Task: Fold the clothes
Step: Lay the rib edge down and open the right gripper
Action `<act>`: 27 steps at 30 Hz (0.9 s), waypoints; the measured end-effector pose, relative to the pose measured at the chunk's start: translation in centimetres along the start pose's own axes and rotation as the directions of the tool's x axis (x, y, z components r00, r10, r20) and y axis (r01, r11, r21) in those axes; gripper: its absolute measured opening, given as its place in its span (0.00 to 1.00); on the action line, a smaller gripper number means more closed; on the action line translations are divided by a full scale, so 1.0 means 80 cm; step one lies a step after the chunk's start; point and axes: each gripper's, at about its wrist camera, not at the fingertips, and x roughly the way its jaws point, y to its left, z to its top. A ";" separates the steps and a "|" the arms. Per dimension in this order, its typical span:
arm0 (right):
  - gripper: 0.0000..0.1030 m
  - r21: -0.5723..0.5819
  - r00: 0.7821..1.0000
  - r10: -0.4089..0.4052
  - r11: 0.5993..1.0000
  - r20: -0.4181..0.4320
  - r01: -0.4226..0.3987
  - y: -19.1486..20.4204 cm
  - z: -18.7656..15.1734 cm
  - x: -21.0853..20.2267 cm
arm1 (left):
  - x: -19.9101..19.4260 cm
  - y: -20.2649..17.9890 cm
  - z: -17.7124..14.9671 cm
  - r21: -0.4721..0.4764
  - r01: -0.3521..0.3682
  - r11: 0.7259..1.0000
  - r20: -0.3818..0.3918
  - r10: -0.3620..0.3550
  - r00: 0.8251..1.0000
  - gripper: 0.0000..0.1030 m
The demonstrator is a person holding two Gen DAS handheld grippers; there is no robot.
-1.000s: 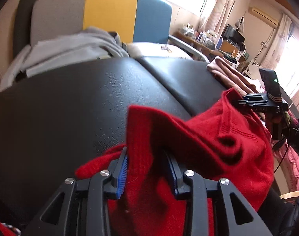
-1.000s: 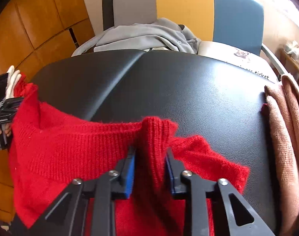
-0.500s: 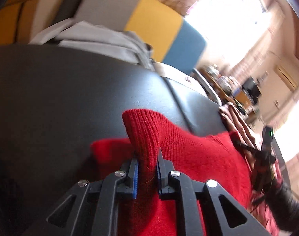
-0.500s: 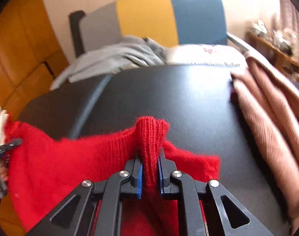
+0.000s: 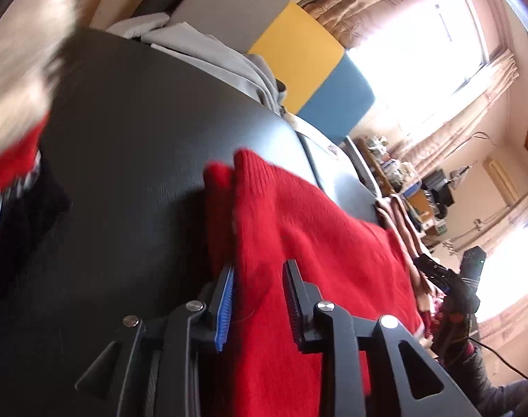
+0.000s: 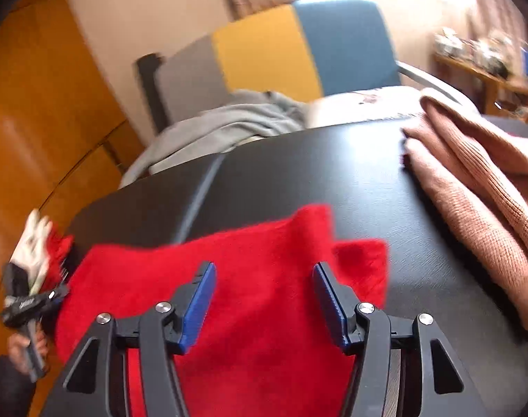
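A red knitted sweater (image 5: 316, 243) lies spread on the black padded table (image 5: 142, 139). My left gripper (image 5: 260, 295) is low over its left edge. Its jaws are opening, and the cloth lies loose between the pads without being pinched. In the right wrist view the same sweater (image 6: 264, 243) lies flat under my right gripper (image 6: 264, 295). Those jaws are opening wide, with the blue pads (image 6: 201, 295) well clear of the knit. The left gripper (image 6: 31, 302), held by a gloved hand, shows at the far left of the right wrist view.
A folded tan-pink sweater (image 6: 472, 180) lies on the table's right side. A grey garment (image 6: 229, 125) is heaped at the far edge, in front of a chair (image 6: 264, 52) with a grey, yellow and blue back. Orange wooden panels (image 6: 38, 104) stand on the left.
Both grippers were pinching upright ridges of the red sweater; both have let go and the cloth has dropped flat. The left view has rolled and shifted sideways.
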 end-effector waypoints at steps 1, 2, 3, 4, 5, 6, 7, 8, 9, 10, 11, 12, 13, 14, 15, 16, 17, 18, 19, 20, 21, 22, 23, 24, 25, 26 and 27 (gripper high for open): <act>0.62 -0.025 1.000 0.019 1.000 -0.007 -0.019 0.011 -0.009 -0.007 | -0.006 -0.001 -0.009 -0.003 0.021 1.000 -0.004 -0.021 1.000 0.28; 0.65 -0.040 0.999 0.031 0.999 -0.015 -0.031 0.018 -0.018 -0.010 | -0.009 -0.005 -0.017 -0.002 0.038 0.999 -0.012 -0.038 0.999 0.28; 0.67 -0.058 0.999 0.039 0.997 -0.030 -0.041 0.028 -0.030 -0.010 | -0.010 -0.009 -0.023 0.006 0.040 0.999 -0.019 -0.040 0.999 0.28; 0.67 -0.068 0.998 0.041 0.997 -0.041 -0.044 0.033 -0.037 -0.007 | -0.012 -0.012 -0.029 0.014 0.042 0.999 -0.026 -0.041 0.999 0.27; 0.67 -0.074 0.998 0.041 0.996 -0.050 -0.045 0.039 -0.047 -0.005 | -0.014 -0.016 -0.035 0.022 0.044 0.999 -0.033 -0.043 0.999 0.21; 0.68 -0.068 0.997 0.043 0.997 -0.061 -0.047 0.042 -0.056 -0.002 | -0.015 -0.019 -0.041 0.028 0.043 0.999 -0.038 -0.042 0.998 0.09; 0.68 -0.063 0.996 0.044 0.997 -0.072 -0.049 0.045 -0.064 0.000 | -0.018 -0.022 -0.044 0.030 0.033 0.999 -0.037 -0.032 0.999 0.03; 0.69 -0.057 0.996 0.045 0.997 -0.081 -0.050 0.048 -0.072 0.003 | -0.022 -0.025 -0.048 0.027 0.028 0.999 -0.034 -0.028 0.999 0.05; 0.69 -0.050 0.996 0.041 0.998 -0.084 -0.045 0.047 -0.079 0.003 | -0.032 -0.026 -0.053 0.009 0.043 0.999 -0.022 -0.042 0.999 0.05; 0.69 -0.043 0.995 0.037 0.998 -0.088 -0.041 0.047 -0.085 0.003 | -0.041 -0.026 -0.058 0.004 0.041 0.999 -0.009 -0.041 0.999 0.05; 0.69 -0.036 0.995 0.033 0.999 -0.091 -0.036 0.046 -0.092 0.003 | -0.048 -0.024 -0.062 0.003 0.028 1.000 -0.007 -0.028 1.000 0.04; 0.69 -0.029 0.995 0.031 0.999 -0.094 -0.034 0.045 -0.098 0.003 | -0.048 -0.016 -0.068 -0.008 -0.003 1.000 -0.021 0.002 1.000 0.04; 0.69 -0.019 0.995 0.039 0.999 -0.092 -0.041 0.041 -0.103 0.001 | -0.048 -0.007 -0.074 -0.019 -0.033 0.999 -0.036 0.032 0.999 0.04; 0.69 -0.010 0.995 0.048 0.999 -0.089 -0.049 0.038 -0.107 0.000 | -0.048 0.002 -0.080 -0.030 -0.064 0.998 -0.052 0.062 0.997 0.04; 0.69 0.000 0.995 0.056 0.998 -0.087 -0.056 0.034 -0.112 -0.002 | -0.048 0.010 -0.085 -0.040 -0.090 0.995 -0.064 0.087 0.994 0.04; 0.69 0.009 0.994 0.064 0.998 -0.086 -0.064 0.031 -0.115 -0.004 | -0.047 0.016 -0.090 -0.052 -0.095 0.994 -0.064 0.092 0.994 0.05; 0.69 0.015 0.993 0.072 0.997 -0.088 -0.071 0.029 -0.115 -0.005 | -0.048 0.020 -0.094 -0.064 -0.103 0.993 -0.060 0.099 0.993 0.06; 0.69 0.021 0.993 0.080 0.997 -0.091 -0.078 0.027 -0.115 -0.007 | -0.050 0.019 -0.092 -0.079 -0.118 0.990 -0.046 0.115 0.992 0.07; 0.69 0.027 0.992 0.088 0.996 -0.093 -0.086 0.025 -0.114 -0.009 | -0.053 0.017 -0.091 -0.094 -0.133 0.987 -0.032 0.131 0.991 0.09; 0.69 0.033 0.991 0.096 0.995 -0.096 -0.093 0.022 -0.114 -0.010 | -0.056 0.016 -0.090 -0.109 -0.148 0.983 -0.018 0.147 0.989 0.10; 0.69 0.039 0.990 0.104 0.994 -0.098 -0.100 0.020 -0.113 -0.012 | -0.059 0.013 -0.088 -0.118 -0.166 0.979 -0.003 0.167 0.986 0.11; 0.69 0.045 0.988 0.112 0.993 -0.102 -0.108 0.019 -0.113 -0.014 | -0.064 0.004 -0.084 -0.102 -0.203 0.974 0.023 0.206 0.978 0.12; 0.69 0.049 0.986 0.122 0.992 -0.112 -0.118 0.018 -0.113 -0.019 | -0.071 -0.006 -0.078 -0.090 -0.231 0.969 0.063 0.237 0.969 0.14; 0.69 0.048 0.984 0.130 0.991 -0.121 -0.125 0.017 -0.113 -0.025 | -0.075 -0.013 -0.074 -0.084 -0.222 0.971 0.088 0.229 0.969 0.15; 0.69 0.046 0.984 0.127 0.991 -0.127 -0.122 0.014 -0.114 -0.033 | -0.078 -0.021 -0.069 -0.077 -0.209 0.975 0.112 0.217 0.970 0.16; 0.69 0.044 0.984 0.122 0.992 -0.129 -0.118 0.010 -0.115 -0.042 | -0.077 -0.032 -0.064 -0.064 -0.184 0.981 0.132 0.191 0.973 0.18; 0.69 0.043 0.988 0.107 0.994 -0.114 -0.103 0.003 -0.116 -0.054 | -0.074 -0.043 -0.058 -0.048 -0.162 0.986 0.147 0.167 0.975 0.20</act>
